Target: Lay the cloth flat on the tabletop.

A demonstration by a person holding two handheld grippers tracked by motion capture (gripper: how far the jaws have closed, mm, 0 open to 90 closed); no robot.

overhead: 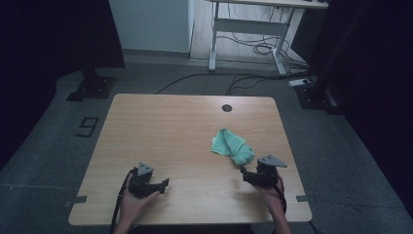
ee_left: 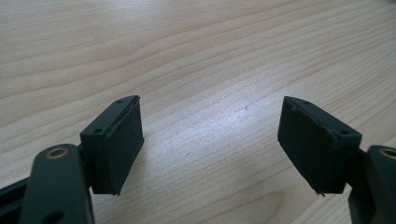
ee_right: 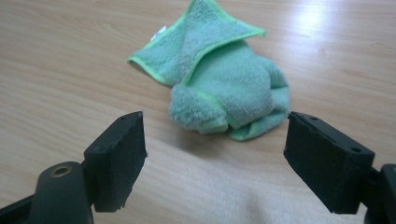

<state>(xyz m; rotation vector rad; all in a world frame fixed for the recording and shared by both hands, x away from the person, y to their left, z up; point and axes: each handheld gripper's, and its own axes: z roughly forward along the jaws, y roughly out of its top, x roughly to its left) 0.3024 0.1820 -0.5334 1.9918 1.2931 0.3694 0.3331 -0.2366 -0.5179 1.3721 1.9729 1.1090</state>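
Table (overhead: 160, 122): bare wood ahead of my left gripper (ee_left: 210, 140), jaws spread. Green cloth (ee_right: 219, 84): crumpled just beyond my right gripper (ee_right: 215, 154), jaws spread, untouched.

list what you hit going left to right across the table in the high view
left gripper → green cloth → right gripper

The high view looks forward and down from above the person's side onto the whole pale wooden worktop (overhead: 160, 126), floor beyond. The left gripper view sits low and close over bare wood grain. The right gripper view, equally low, faces a crumpled green terry cloth (ee_right: 219, 88) close ahead; the high view shares that cloth (overhead: 233, 146).
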